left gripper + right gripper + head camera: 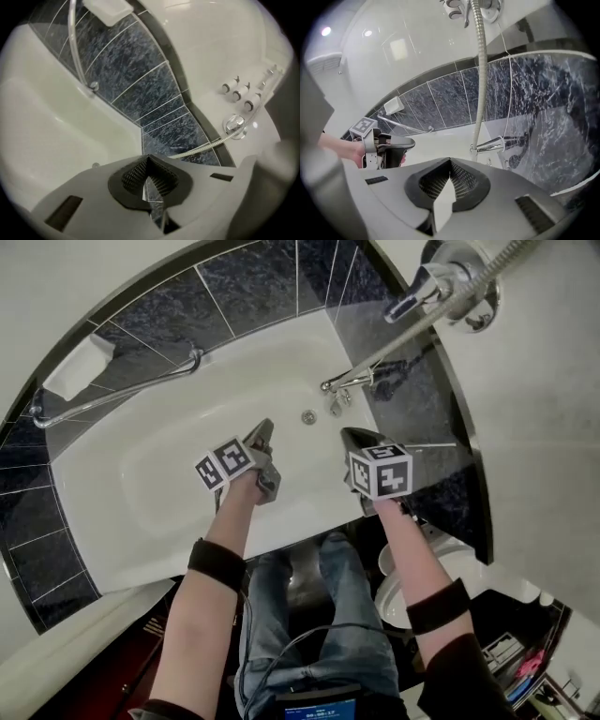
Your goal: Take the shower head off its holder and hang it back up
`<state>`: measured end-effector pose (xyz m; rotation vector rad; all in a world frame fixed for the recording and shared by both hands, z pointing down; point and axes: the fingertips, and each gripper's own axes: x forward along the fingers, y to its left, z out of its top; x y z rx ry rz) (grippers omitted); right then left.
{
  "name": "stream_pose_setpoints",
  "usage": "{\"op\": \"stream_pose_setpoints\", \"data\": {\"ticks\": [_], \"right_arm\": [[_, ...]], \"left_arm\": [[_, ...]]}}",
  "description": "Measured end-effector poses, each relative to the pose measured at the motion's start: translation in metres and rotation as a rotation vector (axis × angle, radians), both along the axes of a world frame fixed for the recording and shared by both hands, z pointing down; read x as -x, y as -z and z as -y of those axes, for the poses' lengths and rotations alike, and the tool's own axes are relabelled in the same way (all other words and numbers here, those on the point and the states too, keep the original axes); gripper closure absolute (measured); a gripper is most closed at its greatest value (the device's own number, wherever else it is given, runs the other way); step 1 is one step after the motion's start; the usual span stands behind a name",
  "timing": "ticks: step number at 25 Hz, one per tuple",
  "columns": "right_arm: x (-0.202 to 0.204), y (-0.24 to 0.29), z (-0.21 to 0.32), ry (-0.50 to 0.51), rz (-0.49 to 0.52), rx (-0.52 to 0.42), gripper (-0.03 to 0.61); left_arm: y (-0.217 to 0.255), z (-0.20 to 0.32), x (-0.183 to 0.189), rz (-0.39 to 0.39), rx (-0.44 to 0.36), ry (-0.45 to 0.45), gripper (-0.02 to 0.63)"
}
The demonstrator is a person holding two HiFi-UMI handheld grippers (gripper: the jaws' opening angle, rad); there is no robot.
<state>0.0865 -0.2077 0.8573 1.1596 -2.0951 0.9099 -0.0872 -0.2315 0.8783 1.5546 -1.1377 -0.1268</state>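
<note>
The left gripper (149,157) has its jaws pressed together with nothing between them; beyond their tips only tub and tile show. The right gripper (450,162) is likewise closed and empty. In the head view both are held over the tub (141,493), the left gripper (266,427) near the middle of the basin and the right gripper (348,433) just beside it, nearer the tap end, their tips apart and touching nothing. From the right gripper view the left gripper (401,142) shows at the left, held in a hand, with the rail (405,125) behind it. The tap (345,382) stands on the tub's far edge at its right end, and the drain (308,416) sits in the basin just in front of it. The hose (479,89) rises from the tap straight up the wall. At its top the shower head (417,292) sits in its holder (467,292), a round chrome fitting on the white wall above the tub's right corner, well apart from both grippers. Dark tiles (262,277) line the curved wall behind the tub, and the rail (122,386) runs along them above the far left edge. In the left gripper view three white knobs (241,92) stand in a row on the white wall above the holder (234,125).
</note>
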Motion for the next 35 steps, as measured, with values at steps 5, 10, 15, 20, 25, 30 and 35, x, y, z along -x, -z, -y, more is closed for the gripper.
{"op": "stream_pose_setpoints", "data": {"ticks": [5, 10, 15, 20, 25, 30, 35], "right_arm": [[0.0, 0.051, -0.006, 0.0, 0.0, -0.013, 0.563], [0.01, 0.114, -0.01, 0.044, 0.005, -0.06, 0.561], [0.021, 0.173, -0.013, 0.095, 0.006, -0.107, 0.561], [0.028, 0.223, -0.012, 0.134, 0.022, -0.161, 0.561], [0.033, 0.269, -0.018, 0.166, 0.024, -0.218, 0.561], [0.033, 0.31, -0.021, 0.181, 0.033, -0.276, 0.561], [0.038, 0.346, -0.019, 0.209, 0.025, -0.352, 0.561]], "left_arm": [[0.083, -0.009, 0.011, 0.229, -0.149, -0.124, 0.606], [0.177, -0.023, 0.029, 0.379, -0.28, -0.184, 0.606], [0.254, -0.048, 0.05, 0.506, -0.351, -0.208, 0.607], [0.315, -0.067, 0.075, 0.626, -0.398, -0.185, 0.607], [0.367, -0.091, 0.105, 0.725, -0.428, -0.136, 0.608], [0.417, -0.111, 0.135, 0.754, -0.462, -0.049, 0.608], [0.447, -0.129, 0.164, 0.79, -0.497, 0.018, 0.608]]}}
